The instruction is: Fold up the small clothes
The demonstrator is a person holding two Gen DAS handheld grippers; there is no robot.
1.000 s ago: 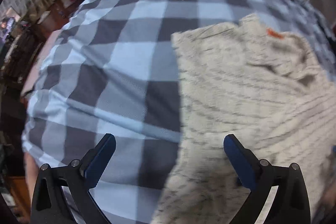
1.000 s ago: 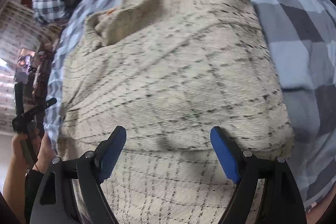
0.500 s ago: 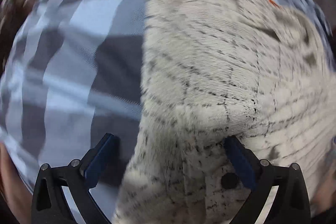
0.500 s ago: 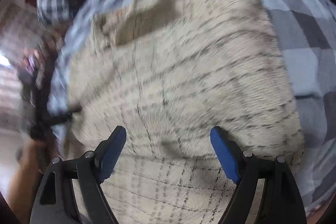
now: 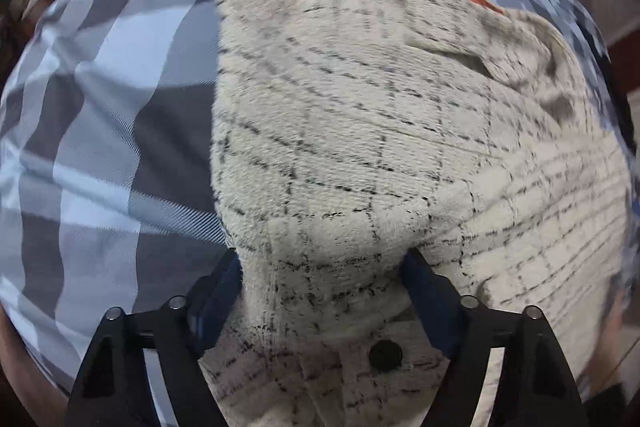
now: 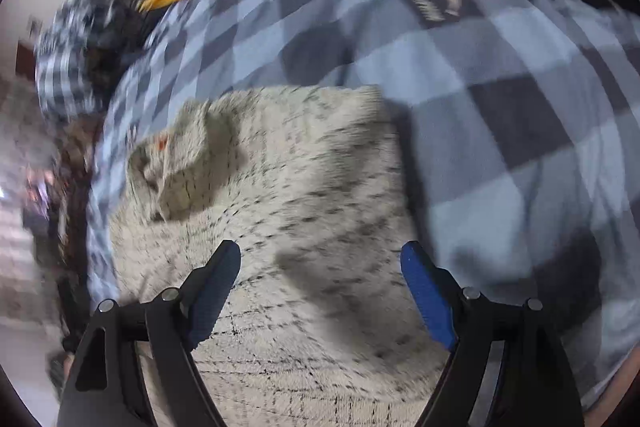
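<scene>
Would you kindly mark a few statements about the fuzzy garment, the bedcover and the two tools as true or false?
1. The cream garment lies on a blue checked bedcover. True.
2. A bunched fold of the garment sits between the left tool's closing jaws. True.
3. The right tool is clamped shut on the garment. False: its jaws stand open above the fabric.
4. The garment is plain, without pattern. False: thin dark grid lines cross it.
5. A dark button shows near the left tool. True.
</scene>
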